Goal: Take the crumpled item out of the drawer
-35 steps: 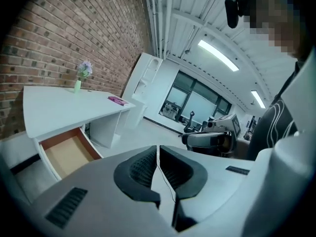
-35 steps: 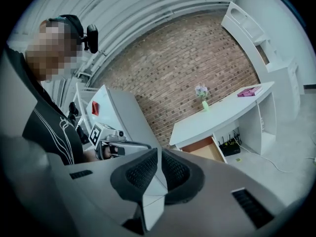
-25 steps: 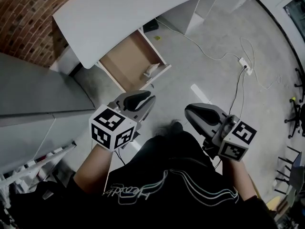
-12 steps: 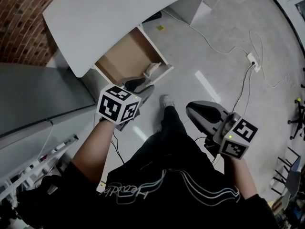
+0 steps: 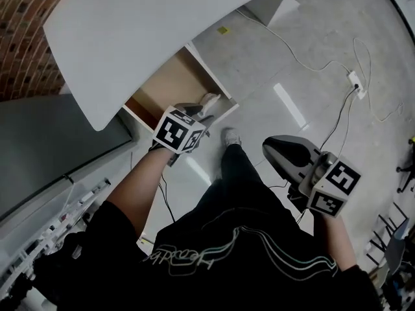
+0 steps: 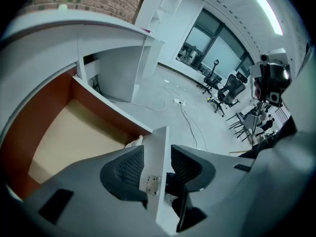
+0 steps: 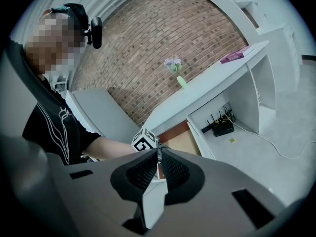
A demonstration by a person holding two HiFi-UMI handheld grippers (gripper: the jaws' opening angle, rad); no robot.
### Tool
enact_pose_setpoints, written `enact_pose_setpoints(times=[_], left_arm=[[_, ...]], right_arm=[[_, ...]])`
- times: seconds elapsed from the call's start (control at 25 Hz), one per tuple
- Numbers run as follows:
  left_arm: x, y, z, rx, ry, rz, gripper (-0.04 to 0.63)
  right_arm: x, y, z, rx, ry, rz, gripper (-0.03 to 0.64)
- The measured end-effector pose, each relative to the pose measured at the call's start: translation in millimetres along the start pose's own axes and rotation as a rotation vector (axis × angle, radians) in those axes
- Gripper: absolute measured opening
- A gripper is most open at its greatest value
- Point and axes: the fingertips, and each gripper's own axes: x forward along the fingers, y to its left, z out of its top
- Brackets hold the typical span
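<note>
The drawer (image 5: 170, 86) stands pulled out from under the white desk, its pale wooden floor (image 6: 74, 137) bare. The crumpled item (image 5: 209, 102), a small white wad, lies in the drawer's near right corner, just behind the front panel (image 6: 160, 181); it peeks out past my left jaw as the crumpled item (image 6: 134, 142). My left gripper (image 5: 193, 112) straddles that front panel, jaws opening, pads either side of the board; I see no squeeze. My right gripper (image 5: 271, 149) hangs back over the floor, shut and empty, as the right gripper (image 7: 159, 154) view shows.
The white desk top (image 5: 162, 24) overhangs the drawer. A grey cabinet (image 5: 52, 154) stands to the left, a brick wall (image 5: 26, 31) behind. A cable and power strip (image 5: 355, 80) lie on the floor. My shoe (image 5: 229, 136) is beside the drawer. Office chairs (image 6: 229, 88) stand far off.
My left gripper has travelled forward from near my body to the drawer's front panel. The right gripper has barely moved.
</note>
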Motion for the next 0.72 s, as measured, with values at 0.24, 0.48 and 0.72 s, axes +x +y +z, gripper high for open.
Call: enact_pose_setpoints(times=[0.24, 0.48, 0.72], left_arm=[[53.8, 41.2, -8.2, -0.012, 0.101, 0.016, 0.164], [98.9, 65.7, -21.9, -0.025, 0.183, -0.003, 0.17], [122.6, 77.2, -29.9, -0.006, 0.235, -0.008, 0.17]], right_arm=[[6.7, -42.3, -10.9, 0.058, 0.034, -0.012, 0.054], [11.3, -70.6, -24.1, 0.114, 0.047, -0.025, 0.054], [14.9, -86.5, -27.4, 0.133, 0.045, -0.032, 0.054]])
